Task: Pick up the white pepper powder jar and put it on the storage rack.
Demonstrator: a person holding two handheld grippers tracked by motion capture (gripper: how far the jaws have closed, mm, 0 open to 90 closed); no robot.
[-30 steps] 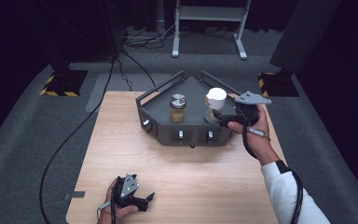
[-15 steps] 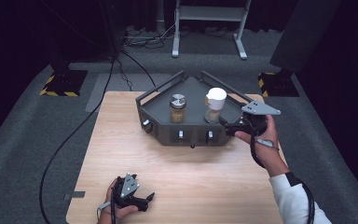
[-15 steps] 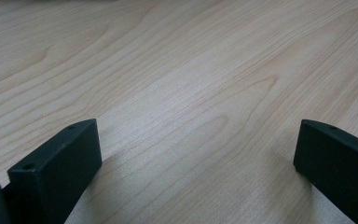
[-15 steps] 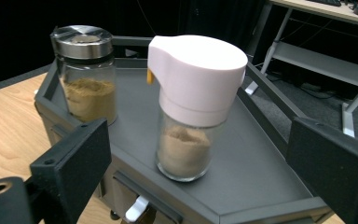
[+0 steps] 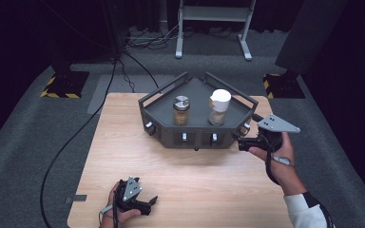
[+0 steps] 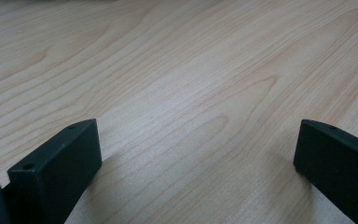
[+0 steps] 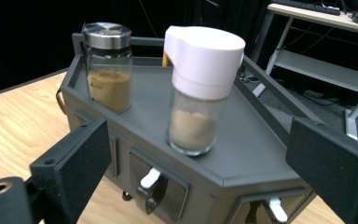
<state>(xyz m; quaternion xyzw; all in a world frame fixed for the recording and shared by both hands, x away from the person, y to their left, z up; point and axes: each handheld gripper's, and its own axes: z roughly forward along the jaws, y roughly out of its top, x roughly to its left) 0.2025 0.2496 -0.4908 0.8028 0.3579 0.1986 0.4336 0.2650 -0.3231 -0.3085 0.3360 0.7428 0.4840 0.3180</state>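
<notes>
A dark grey angular stand point(image 5: 197, 100) with small drawers in its front sits at the back middle of the wooden table. Two jars stand upright on it. One is a metal-lidded jar point(image 5: 181, 110) of brown powder. The other is a white-capped jar point(image 5: 218, 107) of beige powder. My right gripper point(image 5: 247, 133) is open just off the stand's right front corner, touching nothing. In the right gripper view the white-capped jar point(image 7: 198, 98) stands ahead between the wide-apart jaws, and the metal-lidded jar point(image 7: 108, 70) is to its left. My left gripper point(image 5: 149, 205) rests open on the table near the front edge.
The stand's raised rails point(image 7: 270, 74) run along its back sides, and drawer handles point(image 7: 149, 179) stick out of its front. Bare tabletop point(image 6: 191, 70) lies between my left gripper's jaws. A black cable point(image 5: 66, 147) trails over the grey floor to the left.
My right gripper has drawn back from the white-capped jar, moving right and toward the table's front, and is now off the stand's corner. The left gripper has not moved.
</notes>
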